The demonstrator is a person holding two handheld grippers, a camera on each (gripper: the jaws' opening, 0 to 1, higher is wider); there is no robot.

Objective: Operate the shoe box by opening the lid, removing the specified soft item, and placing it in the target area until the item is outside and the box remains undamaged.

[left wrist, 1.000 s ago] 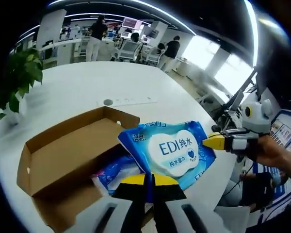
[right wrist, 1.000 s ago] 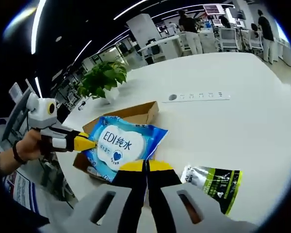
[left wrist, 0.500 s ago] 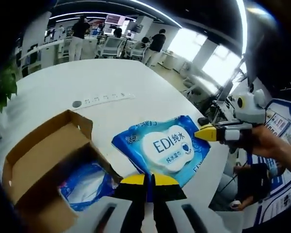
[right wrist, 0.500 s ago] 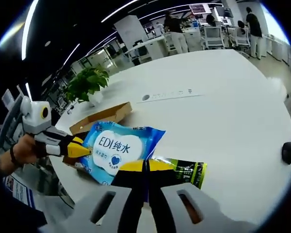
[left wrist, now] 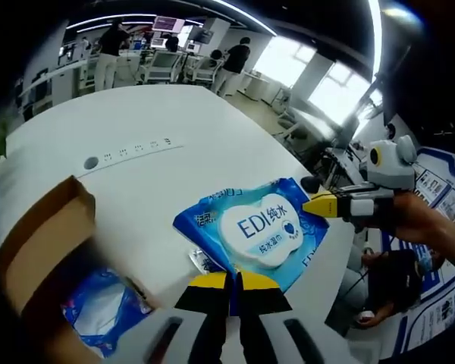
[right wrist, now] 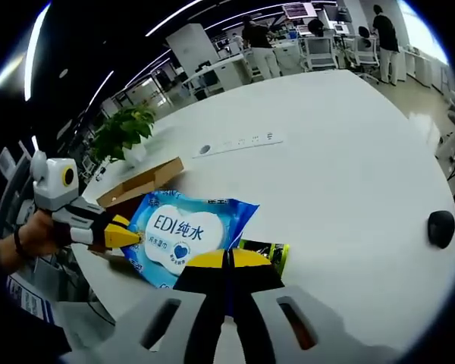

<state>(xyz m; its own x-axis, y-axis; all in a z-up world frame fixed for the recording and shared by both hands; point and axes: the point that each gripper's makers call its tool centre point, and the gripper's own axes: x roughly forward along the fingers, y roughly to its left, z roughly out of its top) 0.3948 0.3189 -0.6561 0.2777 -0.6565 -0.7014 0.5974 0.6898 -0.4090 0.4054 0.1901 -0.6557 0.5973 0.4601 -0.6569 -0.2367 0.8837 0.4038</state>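
I've carried the wipes pack (left wrist: pixel 262 235) clear of the shoe box (left wrist: pixel 38 227) over the table (right wrist: pixel 341 174); both my left gripper (left wrist: pixel 229 279) and right gripper (right wrist: pixel 227 259) stay clamped on it, so only set-down remains.

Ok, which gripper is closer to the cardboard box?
Left. The left gripper sits just beside the cardboard box, its jaws shut on the wipes pack; the right gripper holds the pack's far side, away from the box.

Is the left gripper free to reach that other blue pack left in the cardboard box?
Probably not yet. The left gripper is shut on the wipes pack, shared with the right gripper. The box is open, so the blue pack inside lies uncovered.
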